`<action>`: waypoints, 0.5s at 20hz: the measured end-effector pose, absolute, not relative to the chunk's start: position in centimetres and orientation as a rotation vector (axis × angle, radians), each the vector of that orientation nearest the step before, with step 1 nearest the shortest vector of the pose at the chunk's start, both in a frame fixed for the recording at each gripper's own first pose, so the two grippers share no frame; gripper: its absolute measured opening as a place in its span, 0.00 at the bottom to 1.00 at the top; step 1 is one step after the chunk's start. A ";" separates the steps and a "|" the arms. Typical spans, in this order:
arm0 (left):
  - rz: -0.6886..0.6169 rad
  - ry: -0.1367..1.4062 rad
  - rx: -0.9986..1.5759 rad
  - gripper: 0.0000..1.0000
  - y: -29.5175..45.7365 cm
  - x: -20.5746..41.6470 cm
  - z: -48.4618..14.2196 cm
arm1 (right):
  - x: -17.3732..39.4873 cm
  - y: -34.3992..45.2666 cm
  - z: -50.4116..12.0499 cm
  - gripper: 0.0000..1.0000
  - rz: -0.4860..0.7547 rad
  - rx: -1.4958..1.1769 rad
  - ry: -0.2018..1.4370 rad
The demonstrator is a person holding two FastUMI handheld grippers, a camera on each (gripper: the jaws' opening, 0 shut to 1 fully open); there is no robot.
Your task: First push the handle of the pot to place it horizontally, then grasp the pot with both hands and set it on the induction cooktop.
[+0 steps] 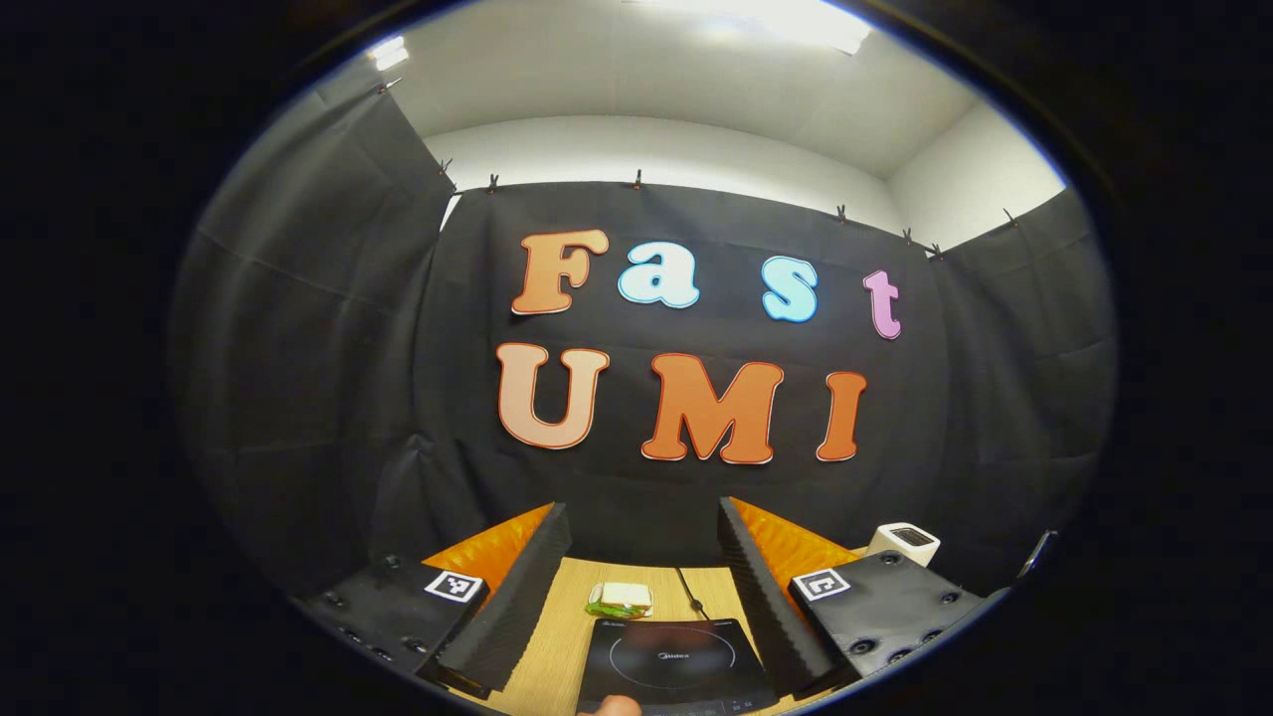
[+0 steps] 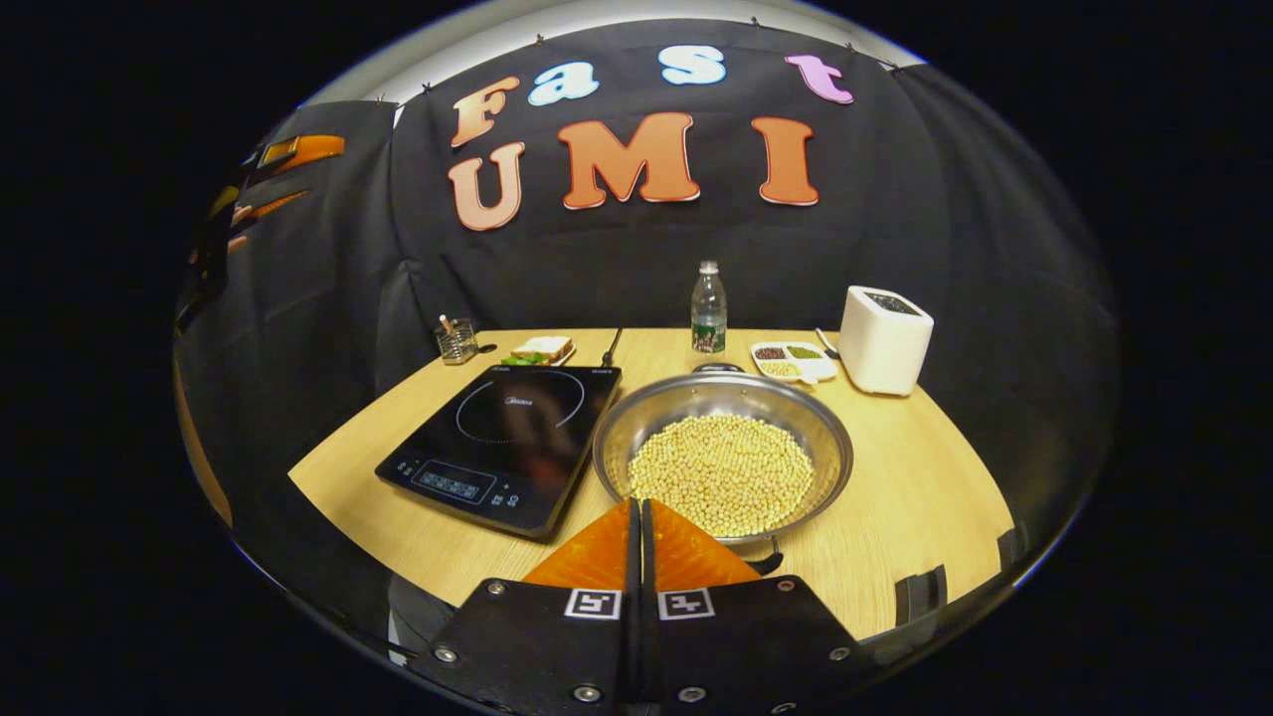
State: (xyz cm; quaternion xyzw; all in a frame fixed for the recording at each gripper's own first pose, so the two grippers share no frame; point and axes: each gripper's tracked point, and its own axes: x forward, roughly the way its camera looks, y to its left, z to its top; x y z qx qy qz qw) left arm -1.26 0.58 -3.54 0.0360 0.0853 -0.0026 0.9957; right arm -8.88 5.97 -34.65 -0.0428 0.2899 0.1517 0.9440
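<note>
Beside the glossy flat cooktop (image 2: 507,441), the round steel pot (image 2: 723,452) holds seemingly dried beans (image 2: 723,472).

table (image 2: 925,507): bears everything here
induction cooktop (image 2: 507,438): left part of table; just beside the pot
pot (image 2: 724,452): right of cooktop; beans (image 2: 721,472) inside
bottle (image 2: 708,310): behind pot
divided dish (image 2: 793,360): right of bottle; toaster (image 2: 883,340) to its right
sandwich (image 2: 543,349): behind cooktop; wire holder (image 2: 456,341) to its left

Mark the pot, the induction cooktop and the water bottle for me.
pot (image 2: 830,438): right gripper view, right side of its metal rim.
induction cooktop (image 2: 517,408): right gripper view, glass inside the ring.
water bottle (image 2: 708,313): right gripper view, mid body.
</note>
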 end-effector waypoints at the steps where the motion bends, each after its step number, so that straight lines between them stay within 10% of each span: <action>1: -0.004 0.169 0.068 0.98 0.5 -1.3 -3.6 | -9.2 5.9 -35.7 0.00 0.311 -0.082 0.617; 10: -0.002 0.179 0.068 0.98 0.5 -1.6 -3.9 | -9.5 5.5 -42.2 0.00 0.294 -0.038 0.775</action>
